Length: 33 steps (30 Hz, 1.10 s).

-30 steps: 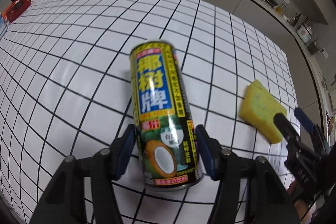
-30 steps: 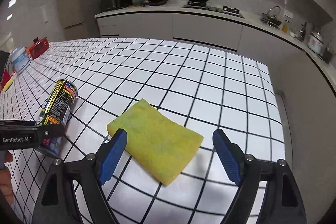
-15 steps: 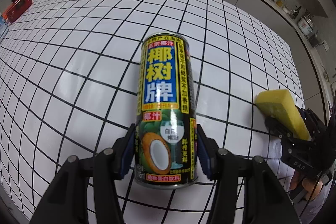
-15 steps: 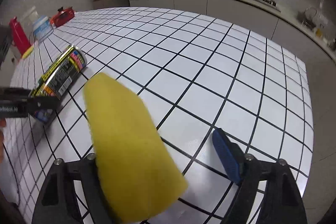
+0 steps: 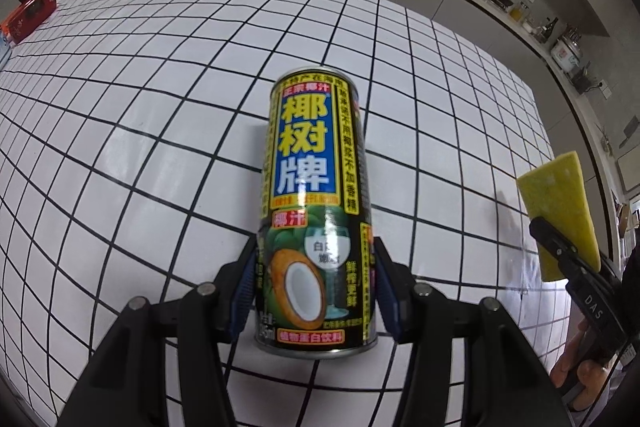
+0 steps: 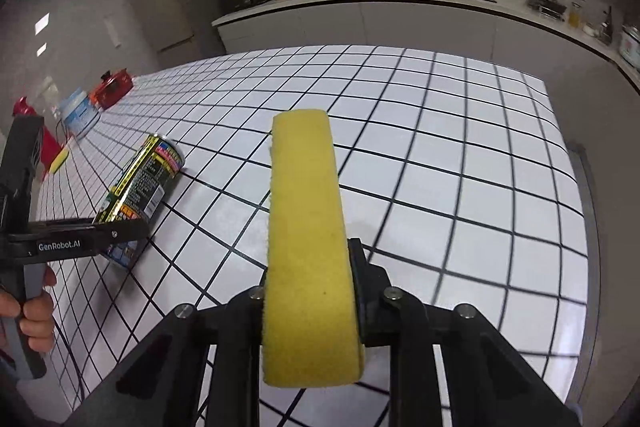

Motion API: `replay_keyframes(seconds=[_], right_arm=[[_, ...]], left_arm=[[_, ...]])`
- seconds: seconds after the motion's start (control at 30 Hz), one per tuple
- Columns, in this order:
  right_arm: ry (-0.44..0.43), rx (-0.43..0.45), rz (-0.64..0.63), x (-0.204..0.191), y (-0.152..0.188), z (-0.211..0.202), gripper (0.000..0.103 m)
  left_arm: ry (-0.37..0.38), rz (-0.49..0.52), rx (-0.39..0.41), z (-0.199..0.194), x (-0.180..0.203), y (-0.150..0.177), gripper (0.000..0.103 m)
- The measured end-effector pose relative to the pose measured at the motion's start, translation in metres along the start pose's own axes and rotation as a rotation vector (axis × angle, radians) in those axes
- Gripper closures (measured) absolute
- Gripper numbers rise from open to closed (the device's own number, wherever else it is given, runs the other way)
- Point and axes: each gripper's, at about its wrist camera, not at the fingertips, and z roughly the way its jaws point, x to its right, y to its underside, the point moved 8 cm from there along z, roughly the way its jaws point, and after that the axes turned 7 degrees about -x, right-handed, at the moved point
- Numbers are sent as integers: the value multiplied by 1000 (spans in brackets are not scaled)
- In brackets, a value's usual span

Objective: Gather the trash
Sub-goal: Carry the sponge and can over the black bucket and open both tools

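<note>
A tall drink can (image 5: 316, 211) with a yellow, blue and green label lies lengthwise on the white tiled table (image 5: 140, 167). My left gripper (image 5: 315, 291) is shut on its near end, blue pads (image 5: 245, 291) pressed to both sides. The right wrist view shows the same can (image 6: 140, 195) at the left, with the left gripper (image 6: 132, 227) on it. A yellow sponge (image 6: 306, 247) stands on edge above the table, and my right gripper (image 6: 310, 287) is shut on it. In the left wrist view the sponge (image 5: 560, 203) sits at the far right, clear of the table.
A red box (image 6: 112, 93), a white and blue tub (image 6: 80, 115) and a second small yellow sponge (image 6: 60, 159) sit at the table's far left. A person's hand (image 6: 36, 307) holds the left gripper's handle. The table's edge (image 6: 580, 187) runs down the right. A kitchen counter (image 6: 400, 11) stands behind.
The right jaws closed on the sponge, which lay flat on the table, and raised it on edge. The left pads drew in against the can.
</note>
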Motion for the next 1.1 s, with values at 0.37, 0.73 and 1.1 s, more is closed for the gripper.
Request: replay_keyframes(seconds=[0.37, 0.73, 1.1], right_arm=[[35, 55, 144, 44, 40, -53, 79], [269, 115, 450, 134, 159, -151, 79], [371, 32, 739, 235, 311, -198, 79]], left_arm=[[91, 152, 37, -31, 76, 38, 49], [295, 499, -70, -16, 219, 110, 49], [377, 692, -140, -16, 354, 194, 49]])
